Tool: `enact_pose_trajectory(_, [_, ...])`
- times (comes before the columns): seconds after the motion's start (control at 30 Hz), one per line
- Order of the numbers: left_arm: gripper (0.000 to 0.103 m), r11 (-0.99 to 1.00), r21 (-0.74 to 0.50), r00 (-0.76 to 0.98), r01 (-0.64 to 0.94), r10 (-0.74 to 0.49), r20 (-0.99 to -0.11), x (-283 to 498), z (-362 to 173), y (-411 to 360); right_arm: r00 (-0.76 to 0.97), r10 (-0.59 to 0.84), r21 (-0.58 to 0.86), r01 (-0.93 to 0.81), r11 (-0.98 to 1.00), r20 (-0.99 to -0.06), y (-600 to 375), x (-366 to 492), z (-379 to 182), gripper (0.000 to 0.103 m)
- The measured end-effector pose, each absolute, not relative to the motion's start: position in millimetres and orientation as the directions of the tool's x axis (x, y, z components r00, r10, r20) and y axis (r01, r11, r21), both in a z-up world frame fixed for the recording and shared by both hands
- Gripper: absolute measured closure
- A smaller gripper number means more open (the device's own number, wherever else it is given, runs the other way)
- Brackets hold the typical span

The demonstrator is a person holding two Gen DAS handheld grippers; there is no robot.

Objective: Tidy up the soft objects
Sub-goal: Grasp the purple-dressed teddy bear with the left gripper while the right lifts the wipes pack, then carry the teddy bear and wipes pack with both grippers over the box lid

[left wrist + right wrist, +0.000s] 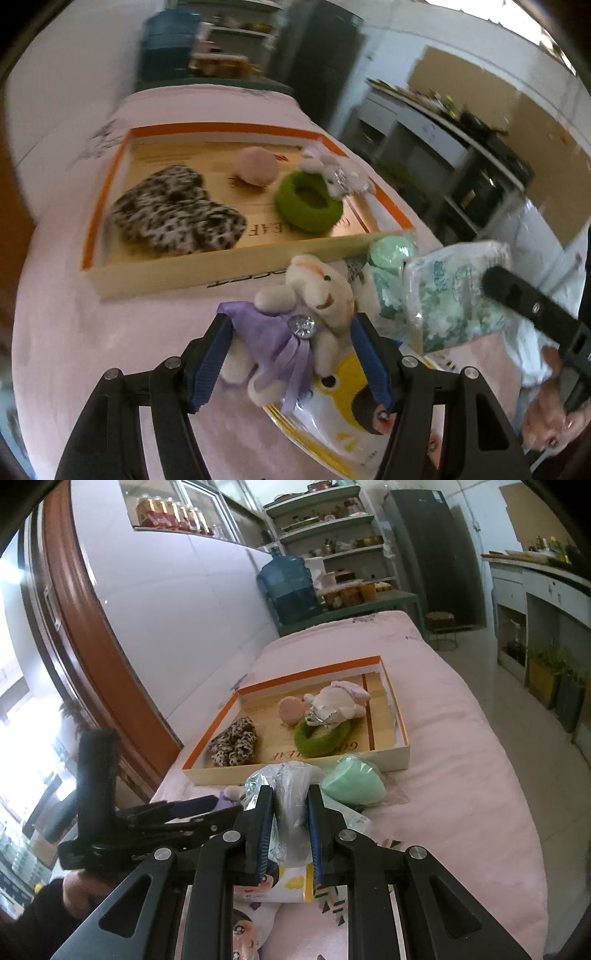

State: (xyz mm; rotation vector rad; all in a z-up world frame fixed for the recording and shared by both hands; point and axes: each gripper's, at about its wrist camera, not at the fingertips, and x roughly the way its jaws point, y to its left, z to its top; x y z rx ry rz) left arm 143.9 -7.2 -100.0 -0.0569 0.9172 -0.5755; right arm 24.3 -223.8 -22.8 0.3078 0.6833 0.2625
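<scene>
My left gripper [291,325] is open around a white plush bunny [314,291] with a purple bow, which lies on the pink cloth in front of the cardboard tray [229,262]. My right gripper [290,794] is shut on a clear plastic tissue packet [291,805], also seen at the right of the left wrist view [454,291]. The tray [395,757] holds a leopard scrunchie [173,214], a green ring [308,203], a pink puff [256,166] and another plush bunny [340,173]. A mint green pouch [352,782] lies beside the tray.
A yellow printed packet [332,417] lies under the left fingers. Cartoon-print packets [266,893] lie under the right gripper. The pink-covered table [461,794] drops to the floor on the right. A water jug [288,587] and shelves stand behind.
</scene>
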Motion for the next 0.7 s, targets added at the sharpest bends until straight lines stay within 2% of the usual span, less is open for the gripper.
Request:
enact_pose_trajectory(0.27, [0.037,0.791,-0.192,0.416,0.581,-0.491,-0.766,153,-113,-21,0.736,0.343,0.373,-0.132,0.918,-0.584,-227,33,-29,0.085])
enact_pose_trajectory(0.4, [0.037,0.790,-0.146,0.426,0.595,-0.465,-0.776,150,-114,-29,0.731,0.345,0.379,-0.127,0.916,-0.588,-227,36,-32,0.085])
enact_pose_trajectory(0.57, [0.054,0.798,-0.138,0.452,0.587,-0.464,-0.762,145,-112,-28,0.731,0.343,0.373,-0.130,0.919,-0.590,-226,38,-32,0.085])
enact_pose_trajectory(0.7, [0.057,0.808,-0.144,0.468,0.571,-0.465,-0.752,138,-110,-23,0.732,0.342,0.371,-0.131,0.919,-0.589,-224,38,-32,0.085])
